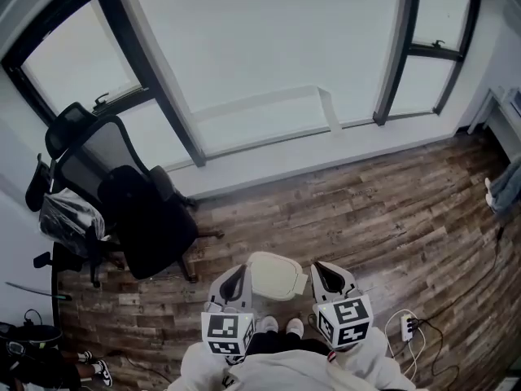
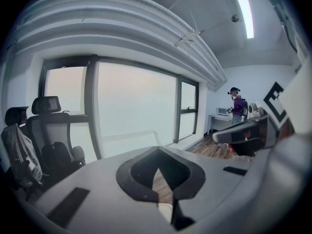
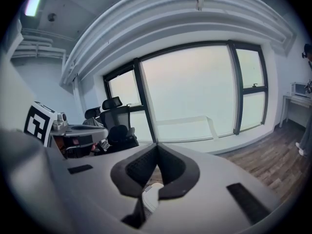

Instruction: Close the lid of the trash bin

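- Office chair [image 1: 142, 210]: standing at the far left on the wooden floor [image 1: 358, 210], below the window
- Left gripper [image 1: 235, 277]: being held close against the person's body, marker cube turned up toward the head camera, nose pointing forward and down just left of the bin; in its own view the left gripper [image 2: 158, 155] is showing its jaws drawn together with nothing between them
- Trash bin [image 1: 275, 275]: sitting on the floor between the two grippers, just ahead of the person's shoes [image 1: 281, 326], cream top facing up
- Right gripper [image 1: 323, 269]: mirroring the left one, just right of the bin; in its own view the right gripper [image 3: 157, 152] is likewise showing its jaws together and empty
- Power strip [image 1: 407, 326]: lying on the floor to the right
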Tool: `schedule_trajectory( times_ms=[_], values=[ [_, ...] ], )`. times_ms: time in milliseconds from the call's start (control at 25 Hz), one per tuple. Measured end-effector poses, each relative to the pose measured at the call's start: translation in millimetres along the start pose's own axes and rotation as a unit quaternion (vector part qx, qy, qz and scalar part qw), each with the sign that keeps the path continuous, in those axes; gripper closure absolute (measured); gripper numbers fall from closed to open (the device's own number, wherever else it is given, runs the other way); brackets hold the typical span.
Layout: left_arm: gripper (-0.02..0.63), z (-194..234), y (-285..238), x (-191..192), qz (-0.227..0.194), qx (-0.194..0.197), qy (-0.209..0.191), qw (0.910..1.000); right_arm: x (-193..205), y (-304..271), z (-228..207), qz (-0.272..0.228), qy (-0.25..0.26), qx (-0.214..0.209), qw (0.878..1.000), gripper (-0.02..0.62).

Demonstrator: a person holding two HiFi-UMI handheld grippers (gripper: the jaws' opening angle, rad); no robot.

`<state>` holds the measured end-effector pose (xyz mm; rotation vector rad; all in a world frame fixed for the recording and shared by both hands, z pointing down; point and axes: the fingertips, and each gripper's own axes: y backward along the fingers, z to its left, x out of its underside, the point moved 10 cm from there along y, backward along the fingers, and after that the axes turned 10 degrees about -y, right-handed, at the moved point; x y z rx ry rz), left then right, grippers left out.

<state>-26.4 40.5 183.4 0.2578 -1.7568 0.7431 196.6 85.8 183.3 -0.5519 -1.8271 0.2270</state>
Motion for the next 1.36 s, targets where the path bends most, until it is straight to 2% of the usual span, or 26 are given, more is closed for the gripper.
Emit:
schedule_trajectory(
  times_ms=[360, 960, 1360],
  values=[
    [0.601, 1.7, 11.9, -11.6, -0.023, -0.019, -0.006, 0.9995, -17.4, 16.7, 4.5, -0.053, 0.003, -0.012, 0.999, 0.572],
    [0.601, 27.3, 14.4, -16.4, -0.031, -0.029, -0.013, 0.999, -22.8, 14.3, 8.7, -0.065, 0.003, -0.006, 0.998, 0.572],
    [0.601, 23.3, 4.9, -10.7, -0.025, -0.023, -0.011, 0.9994, -15.0, 8.1, 3.2, -0.058, 0.0, -0.01, 0.998, 0.572]
  ],
)
